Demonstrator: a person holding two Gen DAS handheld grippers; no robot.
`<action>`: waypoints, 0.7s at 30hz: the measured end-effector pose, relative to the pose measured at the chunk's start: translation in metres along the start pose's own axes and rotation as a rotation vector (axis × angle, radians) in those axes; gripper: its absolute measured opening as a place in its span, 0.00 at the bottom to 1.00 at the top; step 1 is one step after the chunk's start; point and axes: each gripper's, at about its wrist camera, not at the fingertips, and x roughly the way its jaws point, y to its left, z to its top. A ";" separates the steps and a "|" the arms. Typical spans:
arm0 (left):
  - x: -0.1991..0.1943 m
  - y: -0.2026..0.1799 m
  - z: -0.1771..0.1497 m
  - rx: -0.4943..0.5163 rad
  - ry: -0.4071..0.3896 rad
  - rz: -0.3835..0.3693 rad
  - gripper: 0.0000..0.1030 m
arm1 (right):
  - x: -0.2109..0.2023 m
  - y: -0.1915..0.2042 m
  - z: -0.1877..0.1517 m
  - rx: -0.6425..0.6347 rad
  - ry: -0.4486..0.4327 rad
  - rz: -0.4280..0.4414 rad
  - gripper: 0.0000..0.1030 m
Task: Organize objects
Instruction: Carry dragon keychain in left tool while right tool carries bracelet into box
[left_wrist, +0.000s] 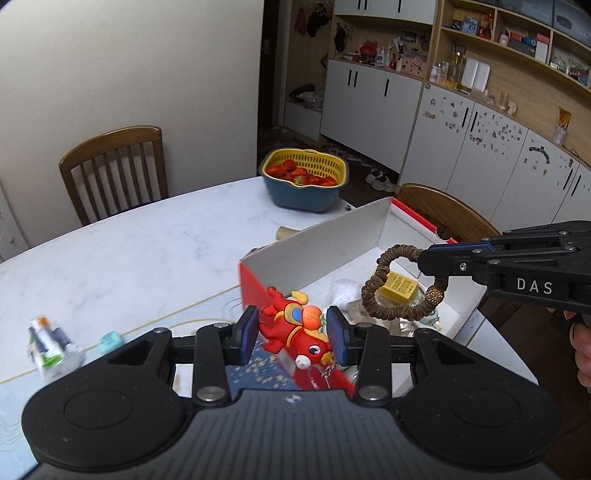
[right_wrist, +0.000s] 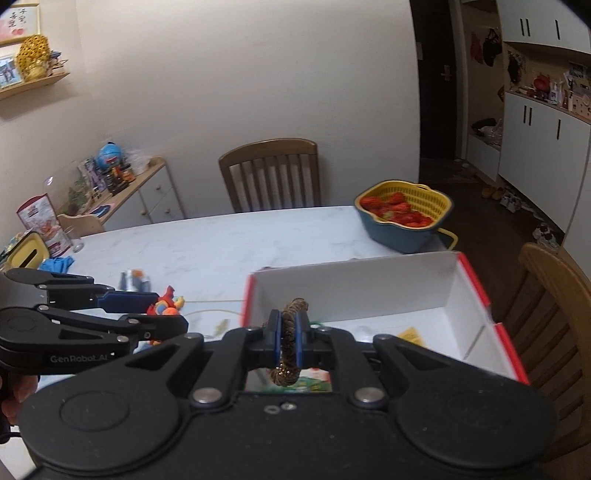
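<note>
My left gripper (left_wrist: 291, 334) is shut on a red toy figure (left_wrist: 295, 328) with orange and yellow trim, held above the near left corner of a red box with a white inside (left_wrist: 325, 243). My right gripper (right_wrist: 288, 332) is shut on a brown beaded bracelet (right_wrist: 290, 341), which hangs as a loop (left_wrist: 402, 284) over the box (right_wrist: 351, 284). In the box lie a yellow packet (left_wrist: 400, 286) and a white crumpled thing (left_wrist: 345, 291). From the right wrist view the left gripper (right_wrist: 173, 308) shows at the left, with the toy (right_wrist: 168, 302) in it.
A blue bowl with a yellow strainer of strawberries (left_wrist: 304, 179) stands at the table's far edge. A small packet (left_wrist: 48, 341) and a pale blue die (left_wrist: 110, 341) lie on the marble table (left_wrist: 129, 251) at the left. Wooden chairs (left_wrist: 114, 166) stand around it.
</note>
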 end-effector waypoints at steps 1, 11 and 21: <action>0.004 -0.004 0.002 0.003 0.004 0.000 0.38 | 0.000 -0.007 0.000 0.005 0.001 -0.003 0.05; 0.054 -0.038 0.026 0.035 0.051 0.016 0.38 | 0.008 -0.058 -0.001 0.031 0.020 -0.023 0.05; 0.102 -0.068 0.041 0.076 0.109 0.046 0.38 | 0.035 -0.094 0.000 0.035 0.050 -0.044 0.05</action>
